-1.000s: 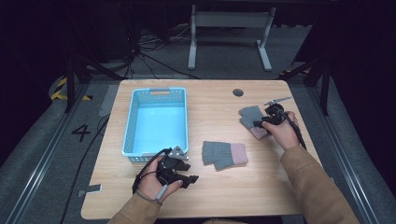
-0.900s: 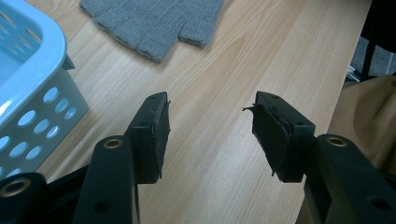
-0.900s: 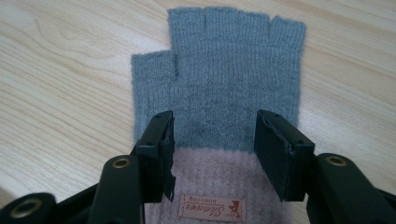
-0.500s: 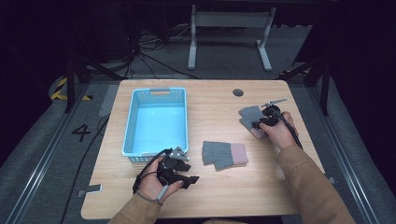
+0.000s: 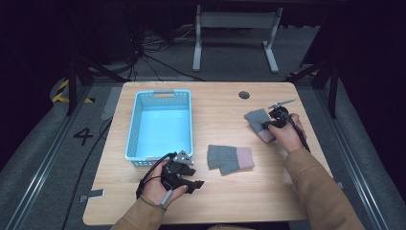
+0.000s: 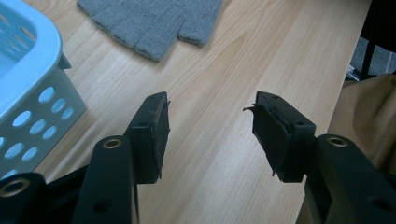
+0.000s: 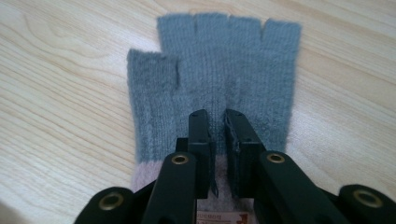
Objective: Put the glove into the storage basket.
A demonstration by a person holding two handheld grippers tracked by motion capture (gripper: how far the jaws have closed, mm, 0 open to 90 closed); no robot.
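Two gloves lie on the bench: near its right edge, the right tool (image 7: 217, 122) pinches one glove (image 7: 219, 74) with little fabric, so it may slip. Left tool (image 6: 210, 126) rests open.

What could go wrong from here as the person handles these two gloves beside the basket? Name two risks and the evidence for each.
1. The right hand-held gripper has its jaws nearly shut over the far glove. They may pinch only a thin fold of knit, so the glove could slip free when lifted.
2. The left hand-held gripper stands open close to the blue basket. Swinging towards the near glove, it might knock the basket's wall.
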